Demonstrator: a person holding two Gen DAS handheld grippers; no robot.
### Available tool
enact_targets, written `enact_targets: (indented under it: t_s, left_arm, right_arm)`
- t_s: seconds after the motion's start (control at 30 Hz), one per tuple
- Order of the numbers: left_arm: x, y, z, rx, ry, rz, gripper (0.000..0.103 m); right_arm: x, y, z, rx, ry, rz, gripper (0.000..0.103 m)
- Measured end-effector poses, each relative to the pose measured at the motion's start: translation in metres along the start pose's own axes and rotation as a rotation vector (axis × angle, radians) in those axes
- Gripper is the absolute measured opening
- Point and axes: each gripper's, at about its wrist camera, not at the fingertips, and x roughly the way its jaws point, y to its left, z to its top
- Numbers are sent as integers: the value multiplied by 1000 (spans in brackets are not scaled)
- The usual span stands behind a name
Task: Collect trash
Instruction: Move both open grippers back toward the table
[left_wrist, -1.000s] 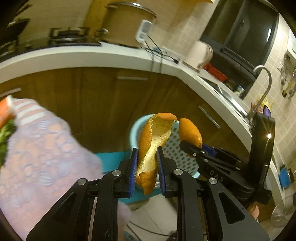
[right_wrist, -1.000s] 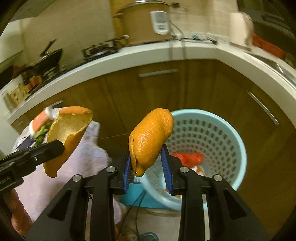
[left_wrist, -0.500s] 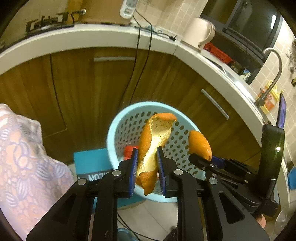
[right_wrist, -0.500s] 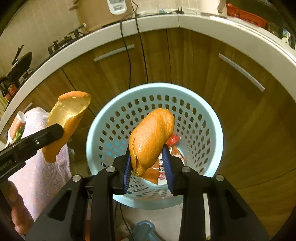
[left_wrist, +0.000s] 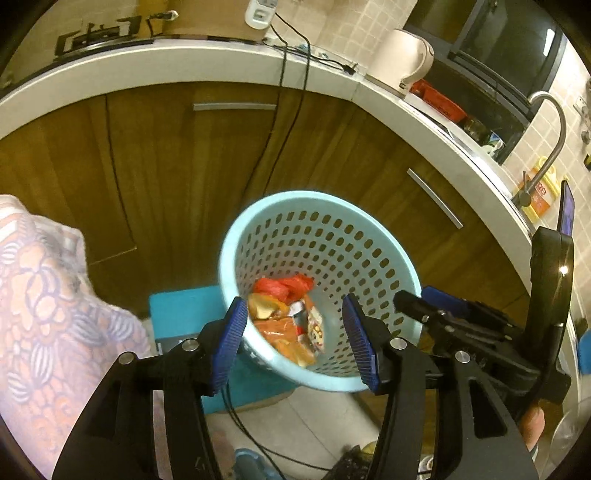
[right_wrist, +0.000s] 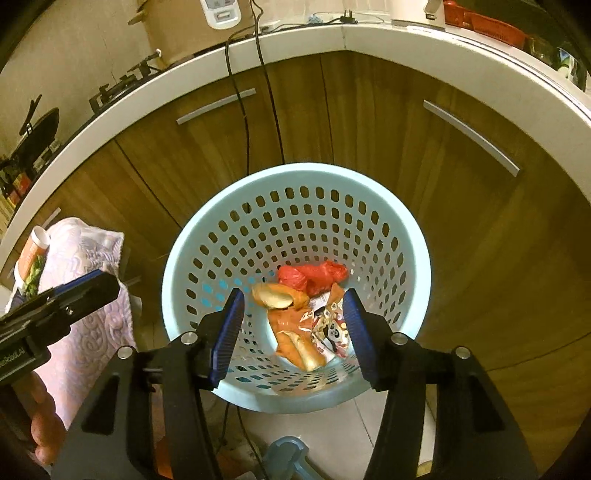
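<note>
A light-blue perforated waste basket (left_wrist: 236, 236) (right_wrist: 295, 173) stands on the floor before wooden cabinets. Inside lie orange peel pieces (left_wrist: 264, 308) (right_wrist: 275, 295), a red plastic bag (left_wrist: 282, 286) (right_wrist: 312, 275) and printed wrappers (right_wrist: 330, 330). My left gripper (left_wrist: 295, 339) hangs over the basket's near rim, jaws opening, nothing between the blue pads. My right gripper (right_wrist: 293, 334) is above the basket too, jaws opening and empty. Each gripper shows in the other's view: the right one (left_wrist: 410, 301) at the right, the left one (right_wrist: 88, 290) at the left.
A lace-patterned cloth (left_wrist: 44, 295) (right_wrist: 88, 295) drapes at the left, with a tube (right_wrist: 33, 254) on it. A teal box (left_wrist: 184, 310) sits beside the basket. Cables (right_wrist: 243, 110) hang down the cabinet fronts. The worktop carries a kettle (left_wrist: 400, 61) and a tap (left_wrist: 546, 140).
Both grippers swung over the basket, then opened. The two orange peel pieces left the jaws and now lie in the basket.
</note>
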Motion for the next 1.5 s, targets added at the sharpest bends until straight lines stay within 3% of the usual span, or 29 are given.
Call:
enact_targets:
  t_s: [0.2,0.53,0.73,0.97,1.13,1.3,1.5]
  left_arm:
    - [-39,24,-8,-50,-67,12,52]
    - [-152,92,-29,-158,-253,91,52]
    - [-228,153,-54,-228,-363,242,53]
    - [-281,229,-86,-319,-400,420,62]
    - [-290,281,-103,-394,-375,507,62]
    - [-282,318,-115,-446,-344,542,62]
    - [-257,346,-119,-500,-292,493,62]
  right_arm:
    - [-19,30,3,-58,-51,35,52]
    - [-63,136,4,-227,-166,163,52]
    - [-76,217,-2,-345,-220,248,52]
    - [-63,306,-19,-452,-244,339,57]
    - [-42,353,-31,-490,-234,378,57]
    - [-18,390,-43,-520,-213,395,57]
    - [12,405,-63,-540,-147,381,57]
